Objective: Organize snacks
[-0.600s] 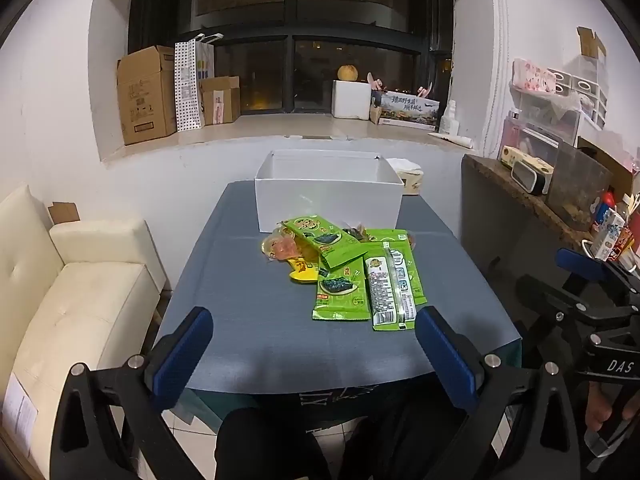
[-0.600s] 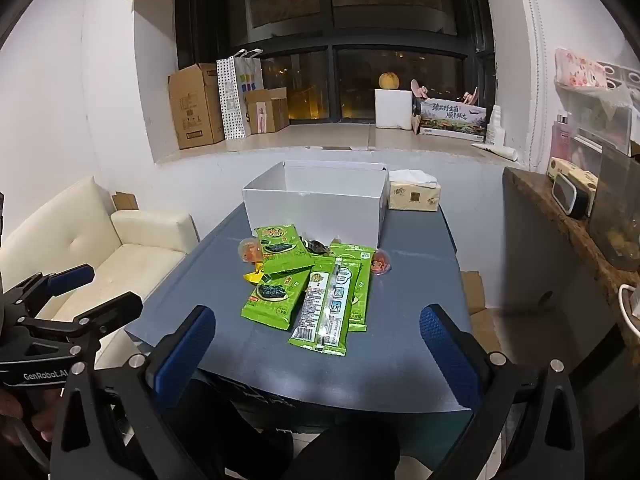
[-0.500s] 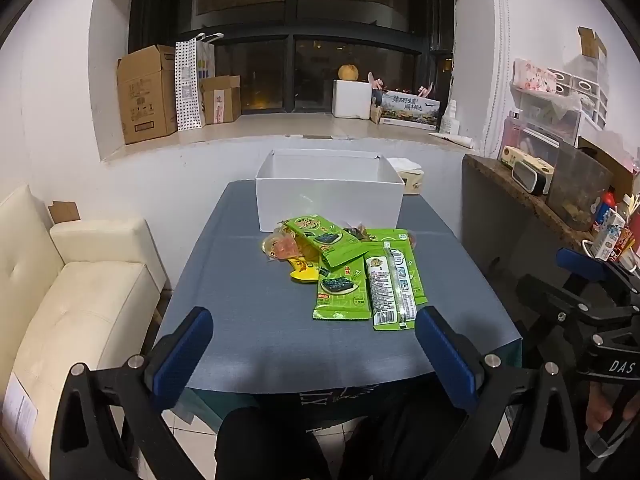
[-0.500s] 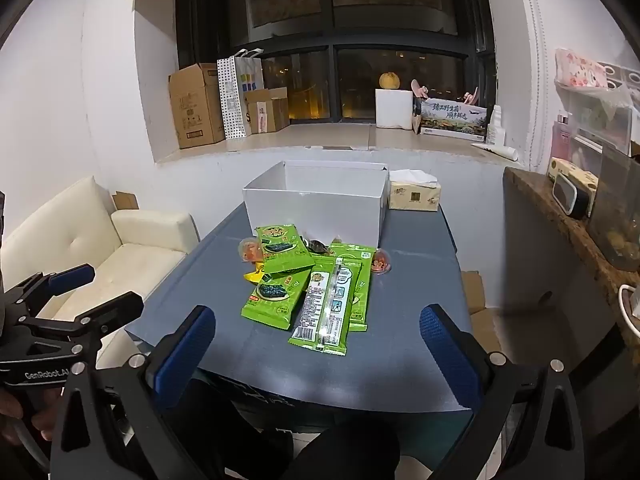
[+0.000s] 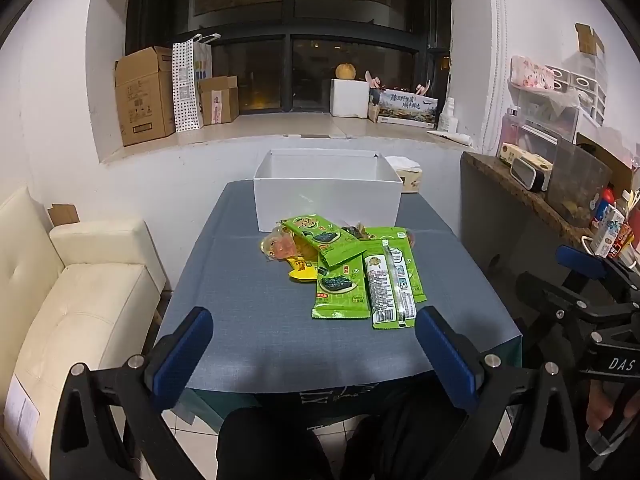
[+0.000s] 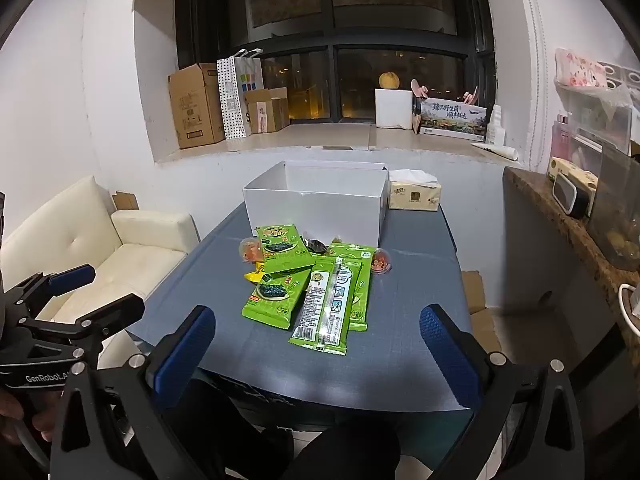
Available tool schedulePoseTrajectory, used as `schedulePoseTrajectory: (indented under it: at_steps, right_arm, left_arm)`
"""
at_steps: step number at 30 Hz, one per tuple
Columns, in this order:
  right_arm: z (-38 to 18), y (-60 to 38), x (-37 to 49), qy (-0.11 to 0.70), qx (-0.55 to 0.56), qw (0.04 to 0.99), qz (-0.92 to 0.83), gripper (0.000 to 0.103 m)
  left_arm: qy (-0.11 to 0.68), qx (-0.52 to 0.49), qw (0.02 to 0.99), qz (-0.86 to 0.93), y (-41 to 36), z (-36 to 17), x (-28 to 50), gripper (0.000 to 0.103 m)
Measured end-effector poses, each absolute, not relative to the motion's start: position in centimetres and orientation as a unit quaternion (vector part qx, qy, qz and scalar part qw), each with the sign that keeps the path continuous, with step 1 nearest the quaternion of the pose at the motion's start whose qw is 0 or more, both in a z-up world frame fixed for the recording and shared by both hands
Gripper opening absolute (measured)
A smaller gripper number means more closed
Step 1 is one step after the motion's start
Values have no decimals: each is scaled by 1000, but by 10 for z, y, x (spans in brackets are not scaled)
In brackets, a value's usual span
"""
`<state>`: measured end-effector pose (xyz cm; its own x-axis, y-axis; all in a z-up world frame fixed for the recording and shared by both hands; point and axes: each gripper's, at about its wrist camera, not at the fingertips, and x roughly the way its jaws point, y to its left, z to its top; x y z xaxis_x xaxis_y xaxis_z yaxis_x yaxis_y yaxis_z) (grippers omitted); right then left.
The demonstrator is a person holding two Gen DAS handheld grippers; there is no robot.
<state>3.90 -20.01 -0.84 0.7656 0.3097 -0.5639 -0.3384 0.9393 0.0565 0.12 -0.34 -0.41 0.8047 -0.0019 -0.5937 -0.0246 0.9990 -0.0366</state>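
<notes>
A heap of green snack packets point(image 5: 352, 272) point(image 6: 312, 280) lies in the middle of the blue-grey table point(image 5: 240, 300) point(image 6: 408, 320), mixed with small orange jelly cups point(image 5: 278, 245) point(image 6: 251, 249) and a yellow packet point(image 5: 301, 273). Behind the heap stands an open white box point(image 5: 327, 196) point(image 6: 316, 206). My left gripper point(image 5: 314, 354) hangs open over the table's near edge, short of the snacks, nothing between its blue pads. Likewise my right gripper point(image 6: 316, 354) is open and empty near the front edge. Each gripper shows at the other view's side.
A tissue box point(image 6: 415, 196) sits right of the white box. A cream sofa point(image 5: 80, 300) stands left of the table, a cluttered counter point(image 5: 532, 196) to the right. Cardboard boxes point(image 5: 144, 96) line the window sill. A person's dark-clad legs point(image 5: 280, 444) are below the table edge.
</notes>
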Motion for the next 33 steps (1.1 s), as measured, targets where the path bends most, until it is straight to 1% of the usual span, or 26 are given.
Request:
schedulePoseTrajectory:
  at_steps: [33]
  right_arm:
    - [-8,-198,39,298,-25,938,174,103]
  left_arm:
    - [312,-23,950,8,-1,-3,-1,103]
